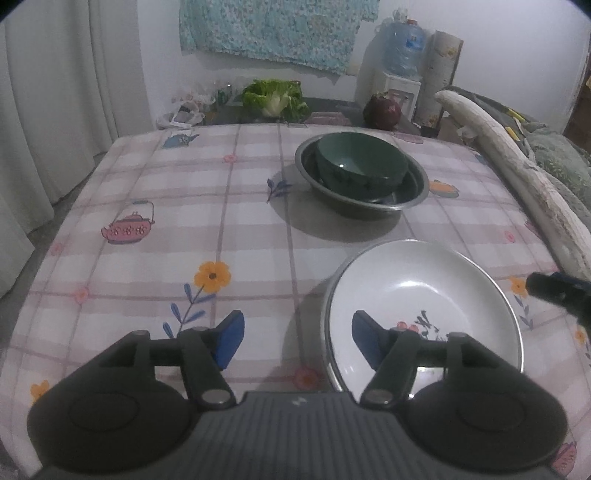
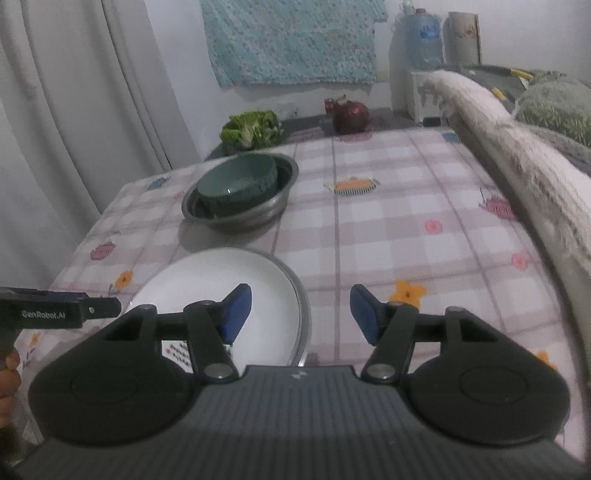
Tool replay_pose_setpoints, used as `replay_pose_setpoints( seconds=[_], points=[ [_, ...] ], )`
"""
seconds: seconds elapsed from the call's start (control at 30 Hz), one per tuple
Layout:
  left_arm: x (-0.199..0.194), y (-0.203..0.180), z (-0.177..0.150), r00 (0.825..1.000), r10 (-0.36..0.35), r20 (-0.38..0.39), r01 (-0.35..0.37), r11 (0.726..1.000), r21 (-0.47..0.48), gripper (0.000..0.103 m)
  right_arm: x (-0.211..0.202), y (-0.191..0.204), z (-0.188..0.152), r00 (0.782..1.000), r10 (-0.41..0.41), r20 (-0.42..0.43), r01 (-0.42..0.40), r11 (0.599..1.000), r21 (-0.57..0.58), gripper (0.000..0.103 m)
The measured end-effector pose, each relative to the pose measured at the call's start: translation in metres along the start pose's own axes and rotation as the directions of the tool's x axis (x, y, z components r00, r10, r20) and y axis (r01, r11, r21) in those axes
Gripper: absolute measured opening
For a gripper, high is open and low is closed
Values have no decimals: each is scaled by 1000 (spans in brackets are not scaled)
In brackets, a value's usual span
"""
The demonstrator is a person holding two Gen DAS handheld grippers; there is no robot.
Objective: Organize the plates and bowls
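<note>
- Green bowl [image 1: 360,162] already nested inside steel bowl [image 1: 413,201] on counter [image 1: 147,184]
- White plate [image 1: 424,288] sits apart, seemingly unsorted
- Left gripper [image 1: 297,339] and right gripper [image 2: 301,314] both spread wide, empty

Glossy white plate [image 1: 424,295], shiny metal basin [image 1: 406,201]

We read this as a lived-in home room: patterned tablecloth [image 1: 221,206] on a table, pale curtains [image 1: 55,110], floral cloth [image 1: 273,29] hung on the wall, water dispenser bottle [image 1: 404,44], leafy greens [image 1: 275,98], blankets [image 2: 546,107] heaped alongside.
</note>
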State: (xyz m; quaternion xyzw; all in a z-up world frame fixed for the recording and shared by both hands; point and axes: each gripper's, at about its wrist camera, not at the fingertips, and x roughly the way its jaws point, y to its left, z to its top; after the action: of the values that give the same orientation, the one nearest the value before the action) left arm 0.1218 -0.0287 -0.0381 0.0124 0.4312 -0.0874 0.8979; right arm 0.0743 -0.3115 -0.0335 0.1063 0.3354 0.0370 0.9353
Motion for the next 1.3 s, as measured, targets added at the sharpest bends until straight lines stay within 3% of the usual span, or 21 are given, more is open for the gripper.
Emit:
replay_pose_setpoints(
  seconds=[0.13,0.3,0.53,0.6,0.77,0.83,1.0,1.3],
  points=[
    [0,3,10,1000,-7,23,7,1000,6,79,4,3,17,1000,16,-5,-16,1000,-6,61],
    [5,14,34,997,-57,51,57,998,4,81,15,8,46,999,35,-20,-35,999,9,61],
    [39,20,79,995,-72,66,72,997,11,83,54,9,89,996,71,-60,-71,997,5,61],
    [50,20,90,993,-87,75,87,996,8,80,70,8,99,994,74,-81,-74,997,10,59],
    [85,16,117,993,-116,40,116,993,-10,52,123,-9,121,983,87,-164,-73,993,90,48],
    [96,16,123,991,-134,20,135,990,-30,48,139,-16,126,978,95,-183,-74,990,120,40],
    [123,16,134,988,-153,-38,150,987,-62,37,175,-27,137,969,114,-221,-78,983,167,32],
    [150,17,132,980,-174,-92,166,982,-88,20,217,-31,138,949,133,-284,-82,980,183,25]
  ],
)
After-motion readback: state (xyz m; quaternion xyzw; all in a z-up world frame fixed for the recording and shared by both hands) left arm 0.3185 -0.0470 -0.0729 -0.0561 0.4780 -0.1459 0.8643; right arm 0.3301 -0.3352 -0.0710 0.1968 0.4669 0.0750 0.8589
